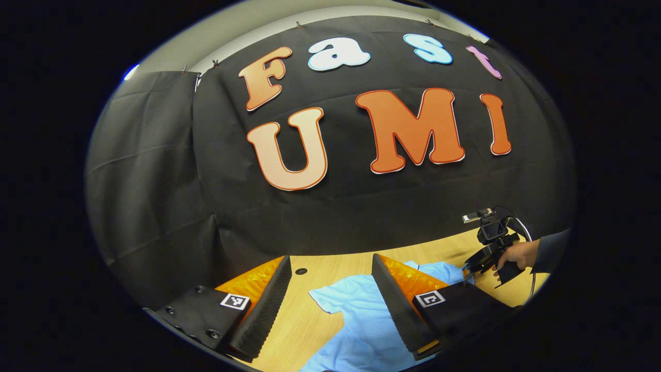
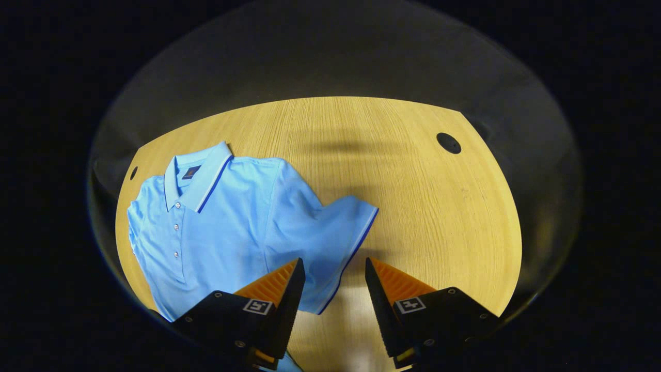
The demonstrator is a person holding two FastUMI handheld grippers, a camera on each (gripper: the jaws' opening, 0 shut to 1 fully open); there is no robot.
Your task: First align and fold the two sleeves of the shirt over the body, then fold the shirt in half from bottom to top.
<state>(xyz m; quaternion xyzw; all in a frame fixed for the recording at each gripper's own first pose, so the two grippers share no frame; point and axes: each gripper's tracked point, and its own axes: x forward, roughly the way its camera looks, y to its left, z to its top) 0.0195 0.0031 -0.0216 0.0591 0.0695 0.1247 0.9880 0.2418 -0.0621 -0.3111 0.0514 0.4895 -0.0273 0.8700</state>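
The left gripper (image 1: 330, 289) hung with jaws apart above a light blue shirt (image 1: 361, 320) on the wooden table (image 1: 310, 305); farther right, a hand (image 1: 516, 256) held the right gripper (image 1: 477, 263).

A light wooden table (image 2: 413, 196) with a fine grain carried everything, and a light blue polo shirt (image 2: 232, 227) lay flat on it, buttons up, ahead and to the left of the right gripper (image 2: 334, 289). One sleeve (image 2: 335, 243) spread out on the wood just in front of that gripper's parted fingers. A dark round hole (image 2: 448, 143) sat in the tabletop farther off to the right.
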